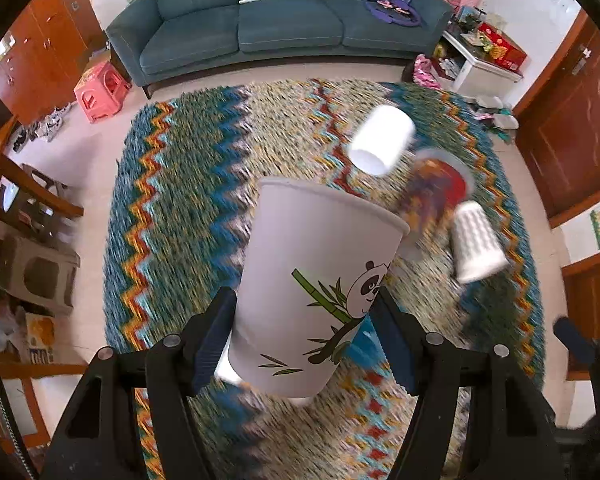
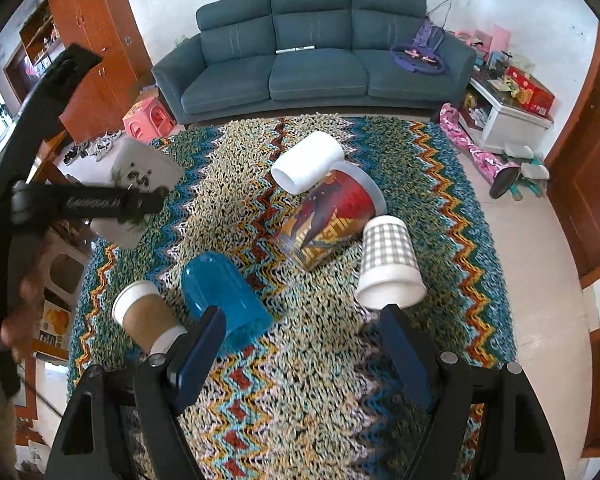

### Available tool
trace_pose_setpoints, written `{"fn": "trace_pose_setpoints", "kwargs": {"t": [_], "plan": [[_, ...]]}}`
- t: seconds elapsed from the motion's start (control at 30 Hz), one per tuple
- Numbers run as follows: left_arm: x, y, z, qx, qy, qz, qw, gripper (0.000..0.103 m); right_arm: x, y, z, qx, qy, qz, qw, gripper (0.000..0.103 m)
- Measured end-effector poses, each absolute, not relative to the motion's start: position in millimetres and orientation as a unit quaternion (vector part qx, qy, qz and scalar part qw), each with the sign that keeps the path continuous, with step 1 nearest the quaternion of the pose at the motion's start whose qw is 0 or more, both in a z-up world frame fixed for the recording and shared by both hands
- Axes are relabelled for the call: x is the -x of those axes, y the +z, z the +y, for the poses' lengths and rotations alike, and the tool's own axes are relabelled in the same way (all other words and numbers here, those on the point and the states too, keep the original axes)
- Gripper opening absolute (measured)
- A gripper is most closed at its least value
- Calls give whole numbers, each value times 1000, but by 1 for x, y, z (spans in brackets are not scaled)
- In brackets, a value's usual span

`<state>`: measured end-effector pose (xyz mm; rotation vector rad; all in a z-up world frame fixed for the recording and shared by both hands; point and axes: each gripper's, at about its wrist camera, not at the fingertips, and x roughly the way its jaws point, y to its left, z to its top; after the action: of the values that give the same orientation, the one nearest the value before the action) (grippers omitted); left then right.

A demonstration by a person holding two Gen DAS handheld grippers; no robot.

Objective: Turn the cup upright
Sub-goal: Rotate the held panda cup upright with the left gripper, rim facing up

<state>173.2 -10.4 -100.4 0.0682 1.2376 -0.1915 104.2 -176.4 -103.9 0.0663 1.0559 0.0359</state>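
My left gripper [image 1: 304, 312] is shut on a white paper cup with a panda print [image 1: 316, 280] and holds it above the rug, rim tilted up and away. The right wrist view shows that panda cup [image 2: 140, 184] in the air at the left, clamped by the left gripper [image 2: 112, 204]. My right gripper [image 2: 300, 320] is open and empty, low over the rug. A blue plastic cup [image 2: 224, 296] lies by its left finger. A checked paper cup [image 2: 388, 268] stands upside down by its right finger.
On the zigzag rug [image 2: 320, 380] lie a brown-sleeved paper cup [image 2: 144, 316], a white cup [image 2: 308, 164] and a red printed cup [image 2: 332, 216], all on their sides. A teal sofa [image 2: 316, 60] stands behind. A white cabinet [image 2: 508, 120] is at the right.
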Motion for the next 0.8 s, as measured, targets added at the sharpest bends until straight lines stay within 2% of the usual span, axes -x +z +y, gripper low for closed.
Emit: {"fn": "trace_pose_setpoints", "kwargs": {"t": [0.3, 0.5, 0.8], "plan": [[-94, -99, -24, 3, -101, 578, 810, 72, -65, -100, -192, -38, 9, 499, 866, 80], [-54, -121, -24, 55, -96, 590, 800, 72, -43, -111, -205, -44, -2, 504, 862, 80], [-22, -149, -34, 68, -89, 607, 787, 72, -18, -129, -213, -55, -2, 518, 854, 80]]}}
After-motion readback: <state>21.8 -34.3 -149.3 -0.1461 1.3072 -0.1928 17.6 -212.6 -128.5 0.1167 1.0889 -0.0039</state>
